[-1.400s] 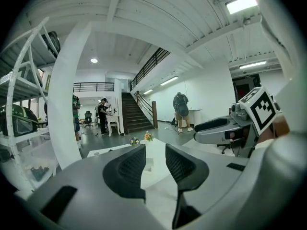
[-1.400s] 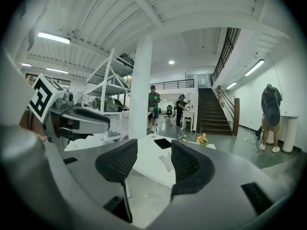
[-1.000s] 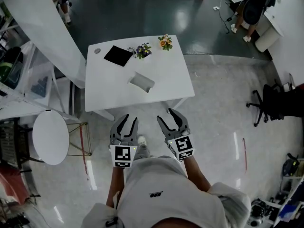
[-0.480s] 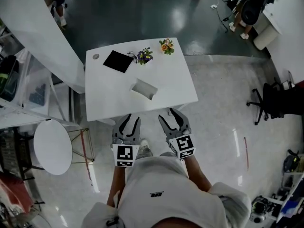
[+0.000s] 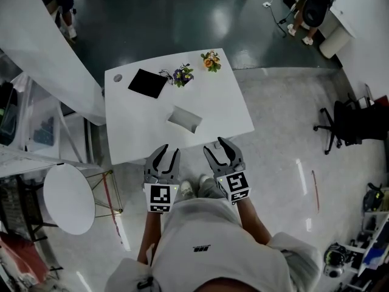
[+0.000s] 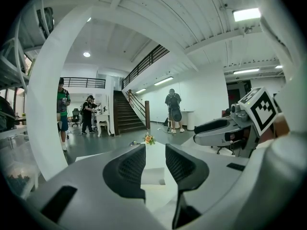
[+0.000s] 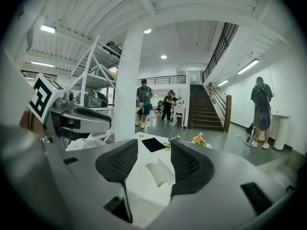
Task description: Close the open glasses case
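The open glasses case [image 5: 184,118], pale grey with its lid up, lies near the middle of the white table [image 5: 134,132]. Both grippers hang side by side just short of the table's near edge. My left gripper [image 5: 163,161] is open and empty. My right gripper [image 5: 222,154] is open and empty too. In the left gripper view the case [image 6: 154,176] shows between the jaws of the gripper [image 6: 156,164], still some way off. The right gripper view frames the case [image 7: 160,171] between that gripper's [image 7: 154,164] jaws.
A black square mat [image 5: 146,83], purple flowers [image 5: 181,75] and orange flowers [image 5: 211,60] sit along the table's far side. A round white side table [image 5: 68,193] stands to the left, a white slanted wall [image 5: 48,47] behind it, an office chair [image 5: 349,120] right. People stand far back.
The table has drawn nearer to both grippers as the person stepped forward. Both grippers stay open and level, side by side.
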`<state>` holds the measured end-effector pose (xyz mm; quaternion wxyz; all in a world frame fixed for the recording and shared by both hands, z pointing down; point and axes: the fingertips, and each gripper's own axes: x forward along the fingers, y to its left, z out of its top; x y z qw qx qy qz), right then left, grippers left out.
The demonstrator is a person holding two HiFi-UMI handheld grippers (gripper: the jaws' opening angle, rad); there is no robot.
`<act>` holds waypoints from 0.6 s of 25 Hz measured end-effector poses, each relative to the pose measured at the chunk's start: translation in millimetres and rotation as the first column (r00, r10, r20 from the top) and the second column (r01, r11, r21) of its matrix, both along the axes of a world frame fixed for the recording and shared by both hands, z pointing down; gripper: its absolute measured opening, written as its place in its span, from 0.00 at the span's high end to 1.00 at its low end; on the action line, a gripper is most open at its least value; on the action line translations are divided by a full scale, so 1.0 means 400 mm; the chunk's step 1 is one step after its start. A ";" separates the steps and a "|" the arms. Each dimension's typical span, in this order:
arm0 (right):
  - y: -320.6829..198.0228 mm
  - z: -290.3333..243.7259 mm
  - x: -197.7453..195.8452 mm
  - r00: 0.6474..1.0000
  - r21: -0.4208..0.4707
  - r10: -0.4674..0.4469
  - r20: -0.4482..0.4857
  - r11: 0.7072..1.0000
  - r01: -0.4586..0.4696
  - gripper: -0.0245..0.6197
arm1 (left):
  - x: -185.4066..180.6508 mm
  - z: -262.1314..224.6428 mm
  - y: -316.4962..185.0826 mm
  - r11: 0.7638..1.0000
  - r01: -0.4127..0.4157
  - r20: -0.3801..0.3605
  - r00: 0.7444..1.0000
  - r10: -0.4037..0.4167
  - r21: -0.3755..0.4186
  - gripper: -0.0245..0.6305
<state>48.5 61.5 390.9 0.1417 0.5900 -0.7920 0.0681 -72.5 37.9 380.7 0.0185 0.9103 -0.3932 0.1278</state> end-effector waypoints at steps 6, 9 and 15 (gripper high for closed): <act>-0.028 0.007 0.008 1.000 -0.004 0.002 0.002 1.000 -0.002 0.63 | 0.013 0.008 -0.027 1.000 -0.005 -0.001 1.000 0.005 -0.005 0.75; -0.043 0.007 0.012 1.000 -0.007 -0.003 0.006 1.000 0.003 0.63 | 0.019 0.007 -0.042 1.000 -0.001 0.003 1.000 0.001 -0.006 0.75; -0.100 0.011 0.026 1.000 -0.012 -0.022 0.018 1.000 0.022 0.63 | 0.036 0.013 -0.091 1.000 0.014 0.009 1.000 -0.014 -0.016 0.75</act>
